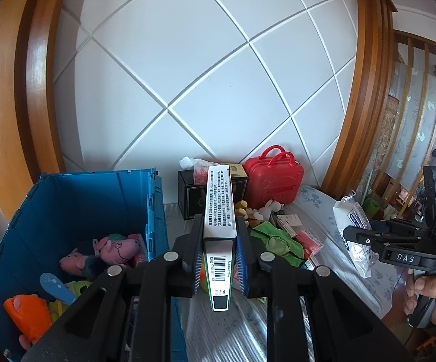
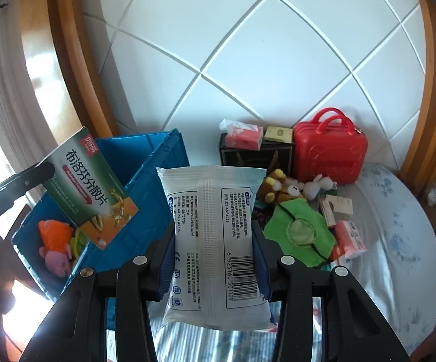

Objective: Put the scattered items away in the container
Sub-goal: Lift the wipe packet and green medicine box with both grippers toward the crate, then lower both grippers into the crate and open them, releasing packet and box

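My left gripper (image 1: 218, 259) is shut on a green and white medicine box (image 1: 219, 220), held edge-on in the air just right of the blue crate (image 1: 154, 208). The same box (image 2: 91, 187) shows in the right wrist view, held over the crate (image 2: 157, 175). My right gripper (image 2: 214, 259) is shut on a white wipes packet (image 2: 214, 235), held above the bed; the packet (image 1: 353, 229) also shows in the left wrist view. The crate holds pink plush pigs (image 1: 109, 250) and an orange toy (image 1: 27, 310).
On the bed lie a green cloth pouch (image 2: 299, 232), small plush animals (image 2: 290, 187), small cartons (image 2: 338, 208) and a pink pack (image 2: 350, 238). A red toy suitcase (image 2: 329, 150) and a black box (image 2: 254, 154) stand against the white tiled wall.
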{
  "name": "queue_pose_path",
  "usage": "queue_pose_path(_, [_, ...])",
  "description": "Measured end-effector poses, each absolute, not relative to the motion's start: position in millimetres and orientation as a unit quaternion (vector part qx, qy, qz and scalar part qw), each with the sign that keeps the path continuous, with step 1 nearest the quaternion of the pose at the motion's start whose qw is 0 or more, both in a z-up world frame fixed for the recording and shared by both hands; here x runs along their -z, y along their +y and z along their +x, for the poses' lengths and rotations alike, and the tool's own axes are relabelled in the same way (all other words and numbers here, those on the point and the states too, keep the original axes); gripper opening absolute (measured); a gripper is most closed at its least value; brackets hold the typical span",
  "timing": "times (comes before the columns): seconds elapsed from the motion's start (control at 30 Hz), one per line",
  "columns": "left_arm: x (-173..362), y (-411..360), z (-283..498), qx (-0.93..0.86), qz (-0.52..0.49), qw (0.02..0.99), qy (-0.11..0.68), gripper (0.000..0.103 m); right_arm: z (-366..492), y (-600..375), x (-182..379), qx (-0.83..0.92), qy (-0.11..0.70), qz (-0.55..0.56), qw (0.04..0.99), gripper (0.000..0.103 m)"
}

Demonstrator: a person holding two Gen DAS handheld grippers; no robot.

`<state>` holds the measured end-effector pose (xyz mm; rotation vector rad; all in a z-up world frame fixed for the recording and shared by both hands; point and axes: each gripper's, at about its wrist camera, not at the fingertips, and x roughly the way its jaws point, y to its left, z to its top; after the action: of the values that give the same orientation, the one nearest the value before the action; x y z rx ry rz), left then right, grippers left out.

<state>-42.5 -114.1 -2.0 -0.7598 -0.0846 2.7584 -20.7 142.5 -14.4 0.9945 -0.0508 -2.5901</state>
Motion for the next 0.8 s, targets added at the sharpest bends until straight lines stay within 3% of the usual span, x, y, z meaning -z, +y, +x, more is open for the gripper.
queue_pose_path(0.8, [8.3, -248.9, -27.9, -0.96, -0.26, 0.078, -0.064, 0.019, -15.4, -6.9, -0.6, 0.902, 0.012, 0.336, 0.272, 0.043])
